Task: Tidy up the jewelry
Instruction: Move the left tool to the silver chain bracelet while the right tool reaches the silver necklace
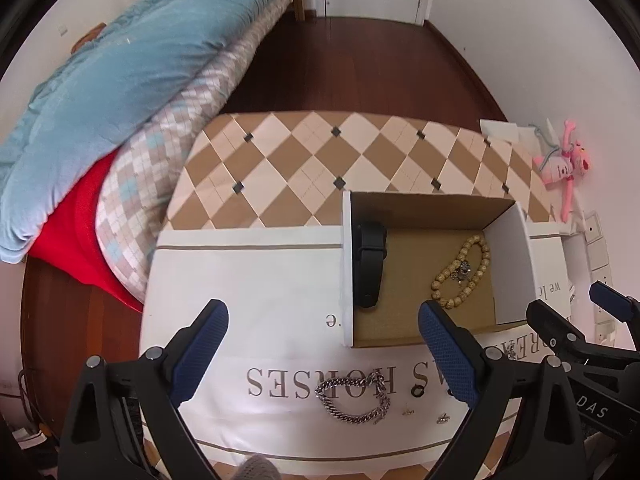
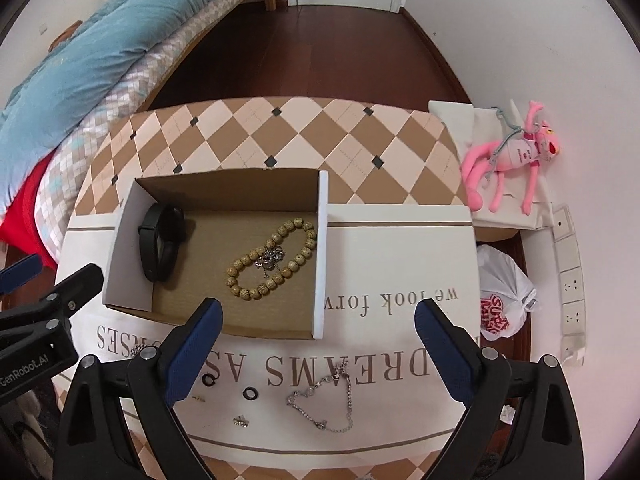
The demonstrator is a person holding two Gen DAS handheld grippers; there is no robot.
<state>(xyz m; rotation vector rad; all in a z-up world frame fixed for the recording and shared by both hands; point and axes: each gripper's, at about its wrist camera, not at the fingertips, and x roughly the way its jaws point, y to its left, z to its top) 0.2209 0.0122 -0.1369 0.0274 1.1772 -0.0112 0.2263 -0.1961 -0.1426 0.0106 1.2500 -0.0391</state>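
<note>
An open cardboard box (image 1: 508, 264) (image 2: 128, 240) holds a black wristband (image 1: 370, 264) (image 2: 160, 246), a wooden bead bracelet (image 1: 464, 270) (image 2: 270, 256) and a small silver piece on the beads. My left gripper (image 1: 324, 344) is open and empty above a thick silver chain (image 1: 354, 398) on the white cloth (image 1: 248, 280). My right gripper (image 2: 318, 348) is open and empty above a thin silver chain (image 2: 324, 402), two black rings (image 2: 250, 393) and small earrings (image 2: 241, 421). Small earrings (image 1: 442, 419) also lie right of the thick chain.
The cloth covers a table with a diamond-pattern top (image 1: 320, 160). A bed with blue quilt (image 1: 100, 80) is at left. A pink plush toy (image 2: 516, 156), a plastic bag (image 2: 502, 300) and wall sockets (image 2: 570, 280) are at right.
</note>
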